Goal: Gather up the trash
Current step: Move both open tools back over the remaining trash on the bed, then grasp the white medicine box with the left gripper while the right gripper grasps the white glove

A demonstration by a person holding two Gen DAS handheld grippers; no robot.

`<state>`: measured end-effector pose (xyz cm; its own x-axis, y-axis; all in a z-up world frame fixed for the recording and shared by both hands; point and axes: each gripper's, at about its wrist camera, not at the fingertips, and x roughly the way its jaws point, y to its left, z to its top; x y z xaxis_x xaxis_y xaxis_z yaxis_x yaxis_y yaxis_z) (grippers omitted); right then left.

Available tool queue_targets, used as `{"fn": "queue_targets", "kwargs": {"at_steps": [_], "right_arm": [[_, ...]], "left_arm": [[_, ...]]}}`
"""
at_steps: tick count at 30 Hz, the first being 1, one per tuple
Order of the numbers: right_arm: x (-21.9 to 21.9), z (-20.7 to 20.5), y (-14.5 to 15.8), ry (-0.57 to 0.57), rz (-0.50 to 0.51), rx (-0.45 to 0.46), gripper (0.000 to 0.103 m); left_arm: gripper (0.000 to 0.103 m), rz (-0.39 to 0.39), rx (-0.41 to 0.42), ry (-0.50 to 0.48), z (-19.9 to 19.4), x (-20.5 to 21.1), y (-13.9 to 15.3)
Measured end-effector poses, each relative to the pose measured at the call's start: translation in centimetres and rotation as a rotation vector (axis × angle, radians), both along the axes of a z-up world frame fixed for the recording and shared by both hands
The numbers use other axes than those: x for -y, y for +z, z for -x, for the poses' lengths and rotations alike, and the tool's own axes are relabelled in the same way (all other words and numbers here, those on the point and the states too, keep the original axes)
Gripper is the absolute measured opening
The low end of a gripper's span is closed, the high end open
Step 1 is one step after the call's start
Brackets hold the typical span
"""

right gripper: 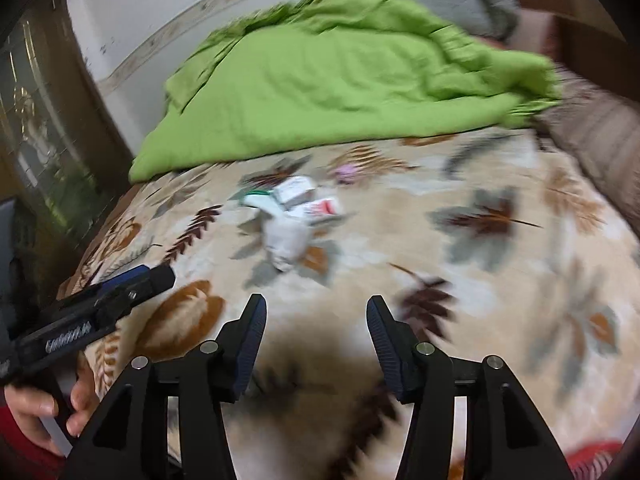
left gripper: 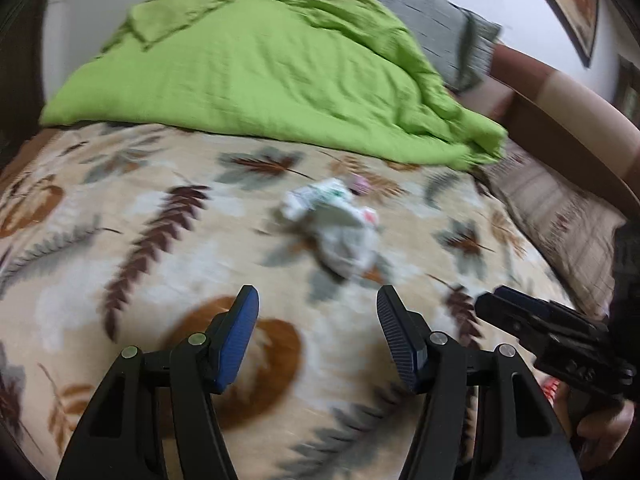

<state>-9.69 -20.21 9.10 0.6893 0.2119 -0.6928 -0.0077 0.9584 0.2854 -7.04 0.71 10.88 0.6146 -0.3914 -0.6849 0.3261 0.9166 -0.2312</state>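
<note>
A small pile of trash lies on the leaf-patterned blanket: crumpled white paper and small white cartons with red and green print. It shows in the right wrist view too. A small pink scrap lies just behind it, also seen in the right wrist view. My left gripper is open and empty, short of the pile. My right gripper is open and empty, also short of the pile. Both views are blurred.
A green quilt is bunched across the far side of the bed. A grey pillow and a brown headboard stand at the right. A dark wooden cabinet stands left of the bed.
</note>
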Motion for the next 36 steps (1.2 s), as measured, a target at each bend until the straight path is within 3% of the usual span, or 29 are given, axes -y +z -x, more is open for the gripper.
{"fn": "queue_targets", "kwargs": {"at_steps": [5,10,12,18,25,28,36], "right_arm": [[-2.0,-7.5,-2.4,0.024,0.032,-0.062,0.058],[-2.7,-11.9,-4.9,0.029,0.039,-0.126,0.057],[-2.6,-12.1,-5.3,0.021,0.027,-0.133,0.025],[-0.7,-7.6,-3.3,-0.049,-0.03,-0.046,0.019],[1.3,-0.1,-2.6,-0.169,-0.186,-0.007,0.019],[1.3,1.3,-3.2,-0.166,-0.199,-0.008,0.019],[2.5,1.5,-4.1,-0.173,-0.222,-0.021,0.019]], "left_arm": [[0.06,-0.001,-0.007,0.053,-2.6,-3.1,-0.6],[0.06,-0.011,-0.012,0.05,-4.5,-4.0,-1.0],[0.06,-0.023,-0.009,0.033,-5.4,-3.7,-1.1],[0.061,-0.08,0.016,-0.081,-8.1,-0.9,-0.9],[0.063,-0.157,-0.038,-0.262,-13.0,5.8,-2.5],[0.063,-0.21,-0.015,-0.267,-14.4,7.9,-3.1],[0.062,-0.283,-0.068,-0.291,-17.5,11.1,-5.9]]}}
